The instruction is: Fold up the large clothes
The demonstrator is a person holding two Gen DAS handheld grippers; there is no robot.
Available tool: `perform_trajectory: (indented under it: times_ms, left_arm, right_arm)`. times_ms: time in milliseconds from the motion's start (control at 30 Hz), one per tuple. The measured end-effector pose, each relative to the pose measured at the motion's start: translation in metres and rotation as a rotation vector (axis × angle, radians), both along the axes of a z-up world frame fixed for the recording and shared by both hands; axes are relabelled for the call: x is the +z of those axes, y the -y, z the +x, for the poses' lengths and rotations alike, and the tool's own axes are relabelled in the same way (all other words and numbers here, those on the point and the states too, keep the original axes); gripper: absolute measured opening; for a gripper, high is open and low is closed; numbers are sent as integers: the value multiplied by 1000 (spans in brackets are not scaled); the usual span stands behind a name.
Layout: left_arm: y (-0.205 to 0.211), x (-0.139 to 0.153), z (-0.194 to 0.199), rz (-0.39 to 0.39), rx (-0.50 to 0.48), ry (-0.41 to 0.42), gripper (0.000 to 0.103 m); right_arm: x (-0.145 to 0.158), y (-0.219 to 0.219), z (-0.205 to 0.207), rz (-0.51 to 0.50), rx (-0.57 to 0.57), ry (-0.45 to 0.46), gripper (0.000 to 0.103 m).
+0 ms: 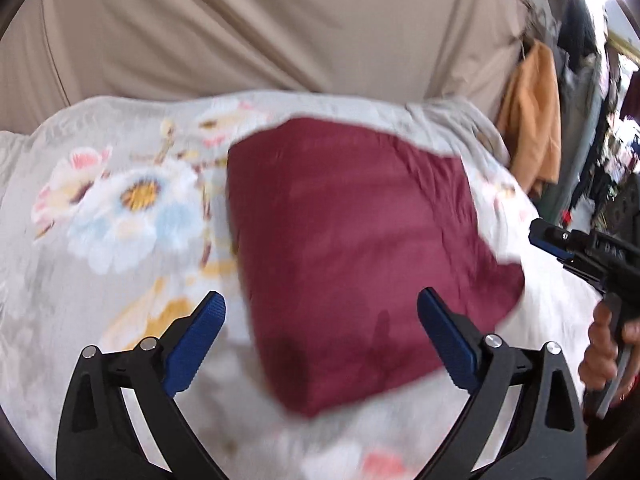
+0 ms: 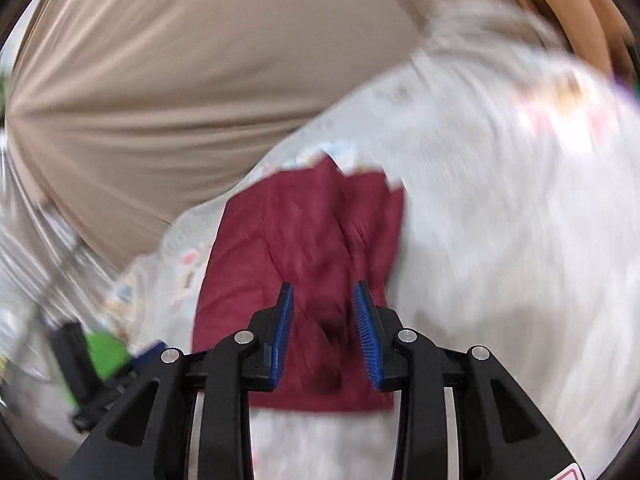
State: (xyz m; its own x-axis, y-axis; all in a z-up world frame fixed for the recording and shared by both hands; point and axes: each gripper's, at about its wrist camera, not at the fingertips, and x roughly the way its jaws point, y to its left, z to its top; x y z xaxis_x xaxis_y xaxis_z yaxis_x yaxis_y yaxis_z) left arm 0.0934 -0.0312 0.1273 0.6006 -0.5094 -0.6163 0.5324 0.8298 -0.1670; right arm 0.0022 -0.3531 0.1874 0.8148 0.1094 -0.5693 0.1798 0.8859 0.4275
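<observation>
A dark red garment (image 1: 352,248) lies folded into a rough rectangle on a floral bedspread (image 1: 120,208). My left gripper (image 1: 320,312) hovers over its near edge, jaws wide open, nothing between the blue pads. In the right wrist view the same red garment (image 2: 304,240) lies below my right gripper (image 2: 323,300), whose jaws stand a small way apart and hold no cloth. The right gripper (image 1: 560,244) also shows at the right edge of the left wrist view, with a hand (image 1: 604,348) on its handle. Both views are blurred.
A beige sheet (image 1: 260,28) hangs behind the bed. Clothes hang at the far right, among them an orange-brown garment (image 1: 532,116). A black and green object (image 2: 96,356), blurred, sits at the lower left of the right wrist view.
</observation>
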Motion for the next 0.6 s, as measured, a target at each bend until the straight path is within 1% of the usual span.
perform_trajectory:
  times_ms: [67, 100, 200, 233, 300, 367, 433, 467, 533, 600]
  left_arm:
    - [16, 2, 14, 23, 24, 28, 95]
    - [25, 1, 20, 42, 34, 43, 95]
    - [43, -8, 33, 89, 56, 53, 95]
    - [47, -11, 36, 101, 62, 49, 95]
    - [52, -20, 43, 114, 70, 28, 95]
    - [51, -27, 48, 107, 79, 9, 96]
    - [50, -33, 52, 91, 72, 1, 98]
    - [51, -34, 52, 84, 64, 3, 98]
    - [55, -34, 52, 87, 46, 19, 98]
    - [60, -37, 51, 104, 44, 42, 98]
  right_arm:
    - [15, -20, 35, -51, 49, 1, 20]
    - [20, -26, 53, -75, 62, -1, 13]
    - [26, -39, 100, -169, 62, -15, 8]
    - [22, -41, 120, -196, 51, -34, 8]
    - [11, -38, 145, -214, 35, -65, 7]
    - [-15, -25, 166, -206, 11, -132, 6]
    - [-46, -10, 181, -178, -17, -208, 0]
    - [-64, -2, 183, -126, -11, -224, 0]
    - [-84, 11, 180, -45, -9, -221, 0]
    - [-90, 12, 176, -26, -10, -215, 0]
